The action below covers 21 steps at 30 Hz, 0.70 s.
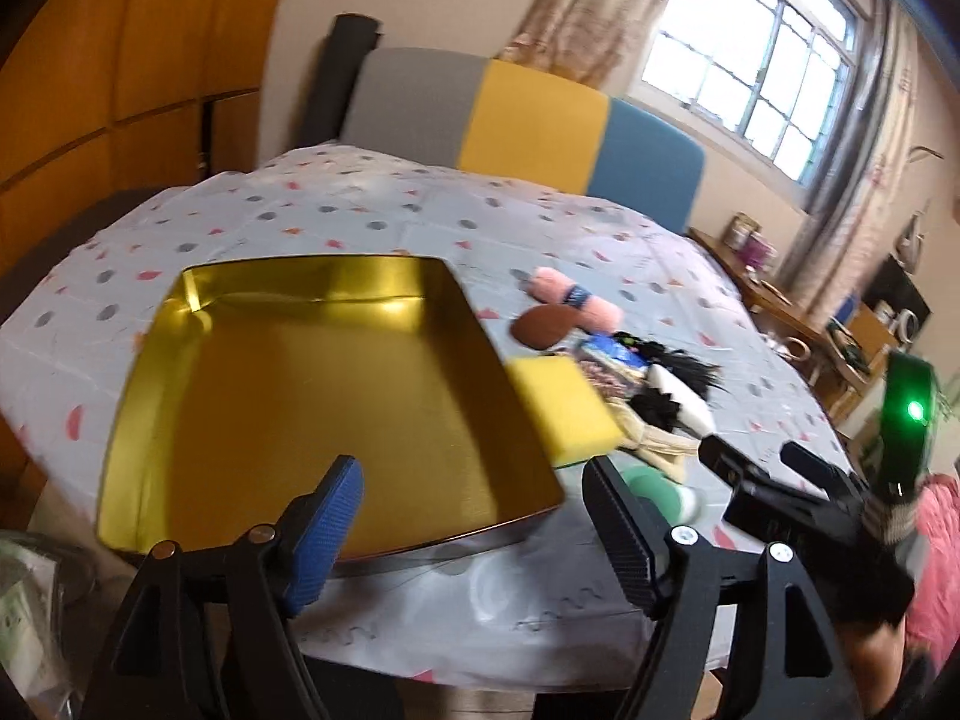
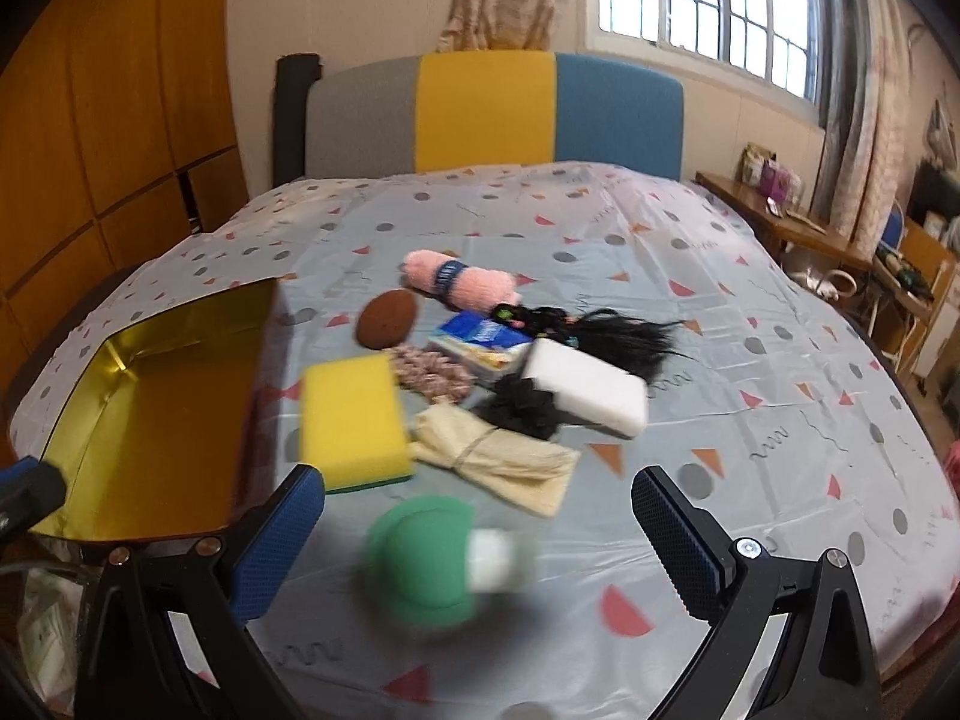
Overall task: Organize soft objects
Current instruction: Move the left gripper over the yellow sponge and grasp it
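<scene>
Where tin [image 2: 150,420] sits, yellow sponge [image 2: 354,420] lies beside

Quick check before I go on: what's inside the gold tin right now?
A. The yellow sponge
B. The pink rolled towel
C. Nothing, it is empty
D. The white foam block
C. The gold tin shows only its bare shiny floor; the yellow sponge, pink rolled towel and white foam block all lie on the tablecloth beside it.

Each gripper [image 1: 474,504] is built of black angled arms fastened with silver screws, with textured pads, blue and black. Behind the right gripper [image 1: 750,468], a striped knitted cuff is worn.
</scene>
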Each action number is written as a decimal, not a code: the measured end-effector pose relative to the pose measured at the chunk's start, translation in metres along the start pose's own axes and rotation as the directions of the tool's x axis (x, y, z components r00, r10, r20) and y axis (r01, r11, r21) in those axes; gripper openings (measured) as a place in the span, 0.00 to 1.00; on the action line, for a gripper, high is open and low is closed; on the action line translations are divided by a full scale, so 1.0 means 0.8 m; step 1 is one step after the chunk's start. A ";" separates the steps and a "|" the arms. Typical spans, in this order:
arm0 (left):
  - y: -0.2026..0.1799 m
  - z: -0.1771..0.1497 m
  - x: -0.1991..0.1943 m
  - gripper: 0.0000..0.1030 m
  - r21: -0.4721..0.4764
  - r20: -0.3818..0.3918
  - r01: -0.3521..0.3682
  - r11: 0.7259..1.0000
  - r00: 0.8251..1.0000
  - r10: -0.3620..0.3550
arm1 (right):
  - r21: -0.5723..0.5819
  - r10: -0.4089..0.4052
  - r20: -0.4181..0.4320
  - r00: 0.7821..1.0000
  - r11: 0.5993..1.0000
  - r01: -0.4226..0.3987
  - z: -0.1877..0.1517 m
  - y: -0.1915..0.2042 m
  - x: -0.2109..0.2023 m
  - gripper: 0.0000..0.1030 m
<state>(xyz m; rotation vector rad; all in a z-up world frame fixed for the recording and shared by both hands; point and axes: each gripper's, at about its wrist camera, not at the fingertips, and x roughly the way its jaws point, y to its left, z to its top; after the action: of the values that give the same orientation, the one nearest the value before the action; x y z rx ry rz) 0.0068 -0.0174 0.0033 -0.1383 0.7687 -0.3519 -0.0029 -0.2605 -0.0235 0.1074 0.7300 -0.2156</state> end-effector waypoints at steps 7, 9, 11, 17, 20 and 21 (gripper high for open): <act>-0.040 0.030 0.026 0.75 0.145 -0.070 0.115 0.983 0.992 -0.106 | 0.081 0.007 -0.095 0.995 0.997 0.001 0.024 -0.092 0.029 1.00; -0.054 0.045 0.041 0.75 0.185 -0.123 0.141 0.973 0.985 -0.119 | 0.087 -0.006 -0.112 0.994 0.996 0.016 0.025 -0.118 0.038 1.00; -0.066 0.055 0.057 0.74 0.202 -0.176 0.156 0.967 0.977 -0.121 | 0.098 0.000 -0.122 0.992 0.995 0.012 0.024 -0.140 0.046 1.00; -0.102 0.089 0.129 0.74 0.129 -0.389 0.226 0.966 0.907 -0.161 | 0.187 0.010 -0.159 0.987 0.982 0.020 0.014 -0.184 0.067 1.00; -0.112 0.100 0.170 0.74 0.061 -0.494 0.226 0.972 0.853 -0.167 | 0.194 0.030 -0.135 0.990 0.981 -0.003 0.018 -0.184 0.062 1.00; -0.114 0.102 0.183 0.74 0.039 -0.524 0.226 0.973 0.834 -0.173 | 0.186 0.027 -0.129 0.991 0.983 -0.002 0.018 -0.183 0.060 1.00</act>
<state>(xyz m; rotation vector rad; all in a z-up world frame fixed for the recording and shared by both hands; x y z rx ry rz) 0.1375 -0.1558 -0.0112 -0.0265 1.2765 -0.6427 0.0076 -0.4130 -0.0483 0.3070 0.8386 -0.2643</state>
